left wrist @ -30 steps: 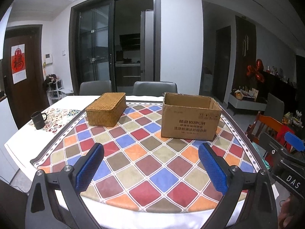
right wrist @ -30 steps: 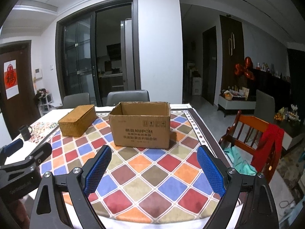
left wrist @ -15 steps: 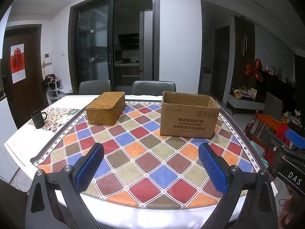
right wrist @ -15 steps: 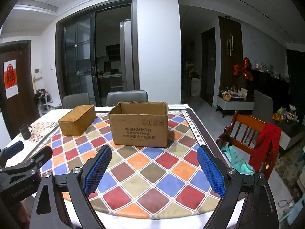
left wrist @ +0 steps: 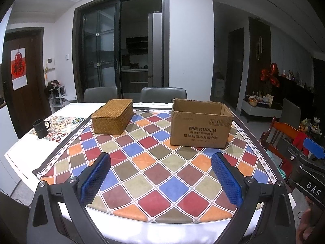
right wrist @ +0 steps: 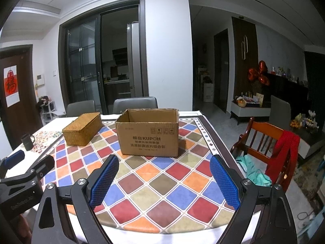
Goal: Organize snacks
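An open brown cardboard box point(left wrist: 200, 128) marked KUPOH stands on the table with the chequered cloth point(left wrist: 154, 162); it also shows in the right wrist view point(right wrist: 149, 135). Its inside is hidden. A closed woven basket point(left wrist: 112, 119) sits to its left, also in the right wrist view point(right wrist: 82, 128). No snacks show. My left gripper point(left wrist: 160, 174) is open and empty above the near table edge. My right gripper point(right wrist: 163, 178) is open and empty, in front of the box. Each gripper shows at the other view's edge.
A black mug point(left wrist: 40, 128) stands at the table's left on a patterned mat. Two grey chairs point(left wrist: 162, 94) stand behind the table. A wooden chair point(right wrist: 268, 142) with red cloth is to the right.
Both grippers have drawn back a little from the table and risen; the box and basket look slightly farther and lower. Nothing on the table has moved.
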The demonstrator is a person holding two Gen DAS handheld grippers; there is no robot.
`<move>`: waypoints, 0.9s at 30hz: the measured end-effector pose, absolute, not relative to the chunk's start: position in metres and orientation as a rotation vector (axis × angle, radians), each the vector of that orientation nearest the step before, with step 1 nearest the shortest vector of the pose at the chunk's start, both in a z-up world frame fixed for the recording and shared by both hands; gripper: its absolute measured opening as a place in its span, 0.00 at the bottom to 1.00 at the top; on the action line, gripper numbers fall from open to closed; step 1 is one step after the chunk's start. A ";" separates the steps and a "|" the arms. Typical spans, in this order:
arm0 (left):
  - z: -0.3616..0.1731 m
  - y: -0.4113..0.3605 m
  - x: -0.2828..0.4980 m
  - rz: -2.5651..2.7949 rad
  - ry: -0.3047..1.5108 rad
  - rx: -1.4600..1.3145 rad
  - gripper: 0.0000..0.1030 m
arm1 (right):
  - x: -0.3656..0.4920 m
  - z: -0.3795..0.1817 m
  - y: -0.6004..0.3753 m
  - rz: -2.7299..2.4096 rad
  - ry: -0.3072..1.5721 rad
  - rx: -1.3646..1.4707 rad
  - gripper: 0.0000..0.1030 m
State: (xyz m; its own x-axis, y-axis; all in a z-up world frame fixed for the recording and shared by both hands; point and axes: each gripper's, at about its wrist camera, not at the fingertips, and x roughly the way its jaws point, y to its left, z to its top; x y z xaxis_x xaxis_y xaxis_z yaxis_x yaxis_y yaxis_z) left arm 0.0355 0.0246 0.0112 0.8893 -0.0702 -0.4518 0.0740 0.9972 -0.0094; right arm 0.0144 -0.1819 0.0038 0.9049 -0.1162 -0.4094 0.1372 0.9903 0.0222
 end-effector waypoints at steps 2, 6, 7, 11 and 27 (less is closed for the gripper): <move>0.014 0.023 0.036 -0.076 0.470 0.009 0.98 | 0.014 0.003 -0.182 -0.130 0.421 0.053 0.89; 0.015 0.023 0.035 -0.077 0.468 0.008 0.98 | 0.015 0.004 -0.182 -0.131 0.421 0.053 0.89; 0.015 0.023 0.035 -0.078 0.468 0.007 0.98 | 0.016 0.004 -0.182 -0.131 0.421 0.053 0.89; 0.015 0.023 0.035 -0.078 0.469 0.010 0.98 | 0.015 0.004 -0.182 -0.131 0.421 0.053 0.89; 0.016 0.022 0.036 -0.081 0.469 0.011 0.98 | 0.015 0.004 -0.183 -0.131 0.422 0.057 0.89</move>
State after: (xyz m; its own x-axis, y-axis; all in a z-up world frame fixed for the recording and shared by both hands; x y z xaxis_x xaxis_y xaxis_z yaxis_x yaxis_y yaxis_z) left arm 0.0361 0.0224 0.0158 0.8890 -0.0753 -0.4517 0.0802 0.9967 -0.0082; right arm 0.0154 -0.1826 0.0043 0.9039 -0.1147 -0.4120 0.1383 0.9900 0.0278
